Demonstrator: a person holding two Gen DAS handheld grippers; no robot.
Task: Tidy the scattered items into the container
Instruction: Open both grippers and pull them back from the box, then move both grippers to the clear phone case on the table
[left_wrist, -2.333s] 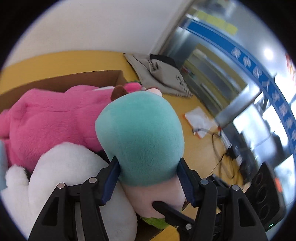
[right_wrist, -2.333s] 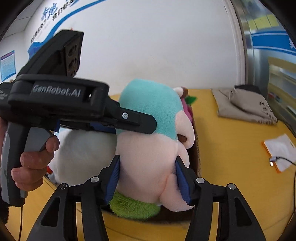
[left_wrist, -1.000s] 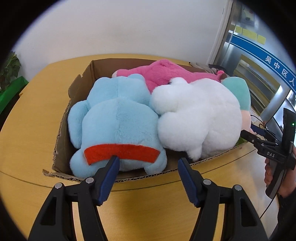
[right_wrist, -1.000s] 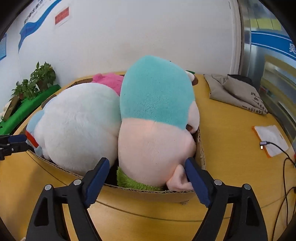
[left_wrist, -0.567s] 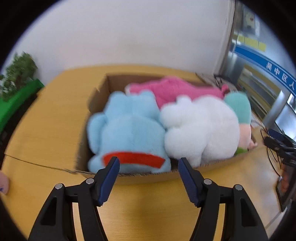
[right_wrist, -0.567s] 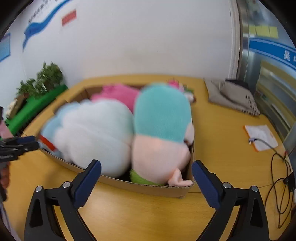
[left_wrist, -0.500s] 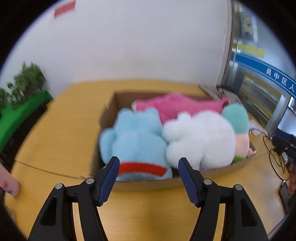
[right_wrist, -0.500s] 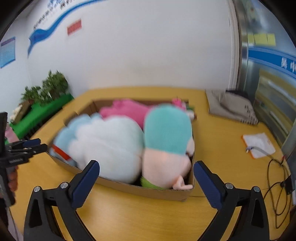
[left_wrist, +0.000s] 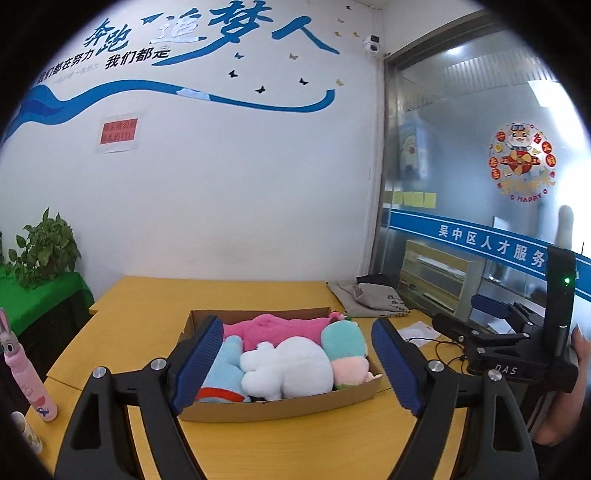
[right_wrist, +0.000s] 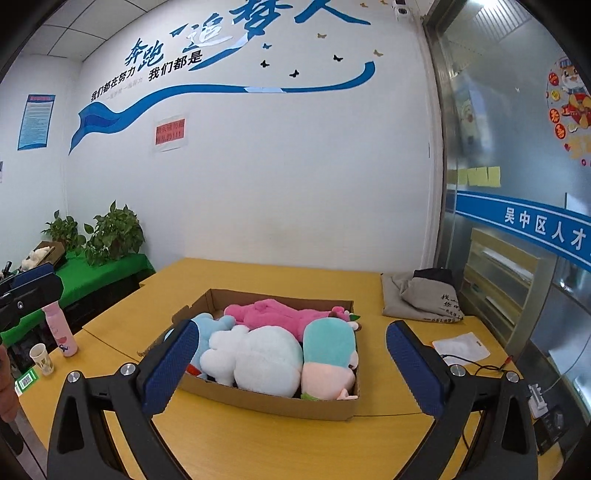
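The white wall (right_wrist: 295, 166) carried blue lettering "奔跑", "追梦人" and "我们都在努力". The glass partition's blue band (left_wrist: 491, 243) read "吴中区人才服务"; its round sticker (left_wrist: 522, 164) said "HAPPY". The right gripper (left_wrist: 517, 354) bore "DAS".

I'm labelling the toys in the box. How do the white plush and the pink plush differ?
The white plush is rounded and bulky at the near side of the cardboard box; the pink plush lies long and flat along the far side. The white one rises higher than the pink one. Both are fluffy and lie inside the box.
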